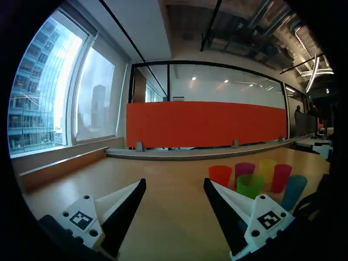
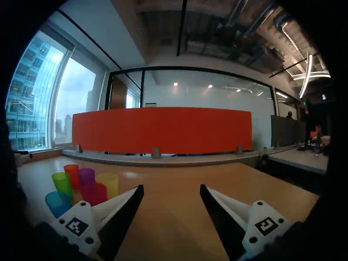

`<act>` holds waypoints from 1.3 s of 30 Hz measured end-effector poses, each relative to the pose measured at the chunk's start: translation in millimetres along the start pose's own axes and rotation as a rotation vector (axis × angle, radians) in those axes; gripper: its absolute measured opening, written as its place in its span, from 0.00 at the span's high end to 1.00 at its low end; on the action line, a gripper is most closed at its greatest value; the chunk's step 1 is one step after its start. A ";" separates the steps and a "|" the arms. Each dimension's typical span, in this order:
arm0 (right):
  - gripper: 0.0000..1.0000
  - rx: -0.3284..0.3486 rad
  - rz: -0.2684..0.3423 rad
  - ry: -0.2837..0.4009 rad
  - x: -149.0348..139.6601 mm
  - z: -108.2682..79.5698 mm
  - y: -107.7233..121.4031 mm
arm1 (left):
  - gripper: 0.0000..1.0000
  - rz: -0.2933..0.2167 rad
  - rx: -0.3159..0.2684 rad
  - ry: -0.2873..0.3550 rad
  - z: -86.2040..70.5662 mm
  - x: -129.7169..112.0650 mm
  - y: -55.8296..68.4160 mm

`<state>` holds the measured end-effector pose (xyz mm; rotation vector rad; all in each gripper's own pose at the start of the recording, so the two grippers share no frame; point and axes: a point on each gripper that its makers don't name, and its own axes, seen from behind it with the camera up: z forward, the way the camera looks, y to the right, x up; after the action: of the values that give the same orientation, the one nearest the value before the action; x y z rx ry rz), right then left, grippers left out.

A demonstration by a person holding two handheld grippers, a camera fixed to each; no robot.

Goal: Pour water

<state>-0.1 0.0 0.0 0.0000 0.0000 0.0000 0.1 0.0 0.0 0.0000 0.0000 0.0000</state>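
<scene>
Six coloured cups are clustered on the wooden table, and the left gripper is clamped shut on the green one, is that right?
Not quite. The left gripper is open and holds nothing. The green cup stands free among the six cups on the wooden table, as the left gripper view shows.

cups (image 1: 250, 185) clustered on table (image 1: 174, 209) | partition (image 1: 204, 124) behind, at far edge | windows (image 1: 43, 108) left
</scene>
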 end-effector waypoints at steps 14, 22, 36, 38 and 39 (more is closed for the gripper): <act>0.00 0.000 -0.019 -0.012 0.1 -0.8 -0.2 | 0.01 -0.007 0.012 -0.014 -0.7 -1.0 -1.4; 0.00 0.009 -0.056 -0.014 28.9 -0.7 -6.3 | 0.01 -0.015 -0.007 -0.028 -0.3 23.1 0.8; 0.00 0.055 -0.065 -0.011 124.9 2.9 -16.3 | 0.01 0.005 -0.091 -0.037 13.3 120.2 10.9; 0.00 0.064 -0.071 -0.004 140.0 3.2 -19.4 | 0.01 0.022 -0.099 -0.037 14.6 134.0 11.5; 0.00 0.068 -0.074 0.000 148.3 3.4 -21.2 | 0.01 0.031 -0.103 -0.037 15.2 141.8 11.8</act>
<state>148.2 -21.2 3.3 0.0684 0.0000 -0.0740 141.9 11.8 15.2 -0.1027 -0.0368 0.0310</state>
